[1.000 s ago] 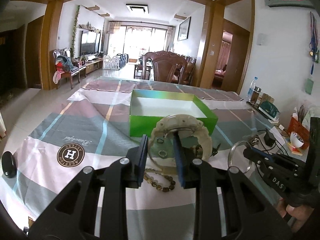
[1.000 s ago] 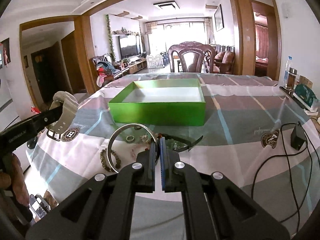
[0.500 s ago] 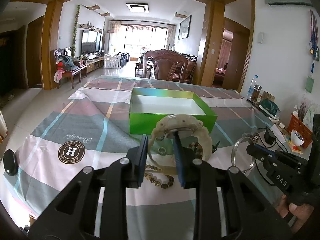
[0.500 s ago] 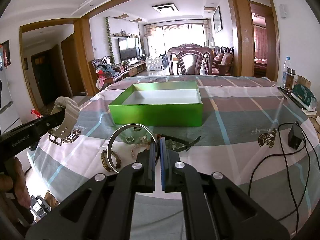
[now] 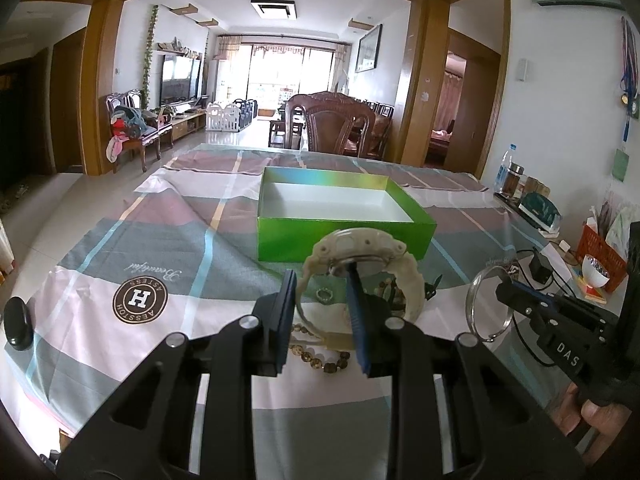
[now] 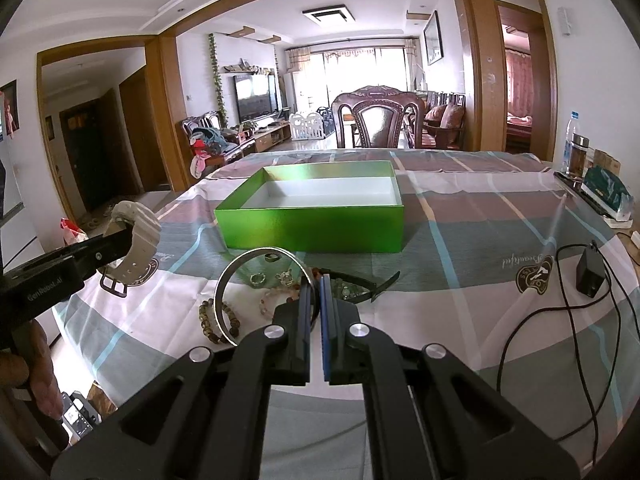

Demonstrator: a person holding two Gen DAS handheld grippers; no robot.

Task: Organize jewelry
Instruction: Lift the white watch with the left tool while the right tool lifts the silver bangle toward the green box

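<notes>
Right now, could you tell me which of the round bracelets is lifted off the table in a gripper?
The plain silver bangle, pinched edge-on by the right gripper. The brown bead bracelet lies loose on the cloth.

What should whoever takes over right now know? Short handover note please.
Left tongs: shut on the watch, held up off the cloth.
Right tongs: shut on the bangle, also held up.
Green box: nothing visible inside.
On the cloth in front of the box: bead bracelet, rings, dark hairband.
Done: two pieces picked up. Left: box everything.
</notes>
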